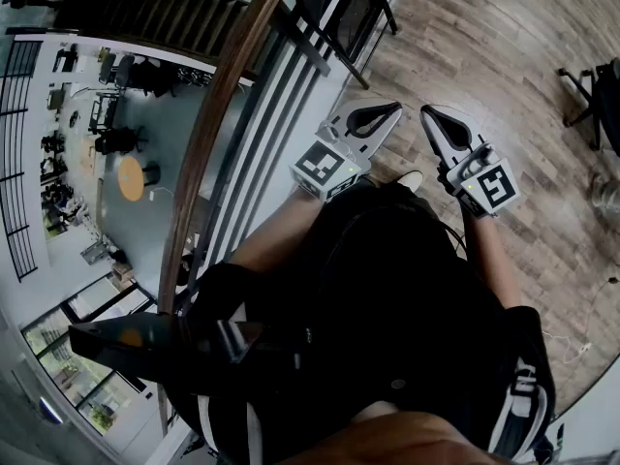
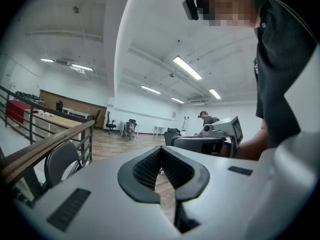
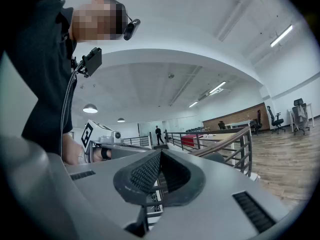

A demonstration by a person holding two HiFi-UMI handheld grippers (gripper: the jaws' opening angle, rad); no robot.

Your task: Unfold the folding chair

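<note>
Held in front of the person's dark-clothed chest, the left gripper (image 1: 386,114) and the right gripper (image 1: 431,116) sit side by side, close together but apart. Both point forward over the floor. In the left gripper view, the left gripper's (image 2: 161,150) ribbed black pads are pressed together with nothing between them. The right gripper (image 3: 160,155) looks the same in its own view, jaws closed tip to tip on nothing.

Just below and between the two grippers, the toe of a light shoe (image 1: 412,178) shows on the wooden floor (image 1: 484,56).

Ahead of the left gripper and slightly to its left stands the folding chair (image 1: 337,10), a dark frame with a rounded back, close against the railing (image 1: 276,95). It is well apart from both grippers. The left gripper view shows its grey back (image 2: 62,162) to the left of the jaws, beside the rail posts. Whether the seat is folded cannot be told.

Left of the left gripper, beyond the curved wooden handrail (image 1: 221,114), a lower level lies far below with a round orange table (image 1: 131,177).

Far ahead of the left gripper, office chairs (image 2: 131,128) stand at the back of the room.
</note>
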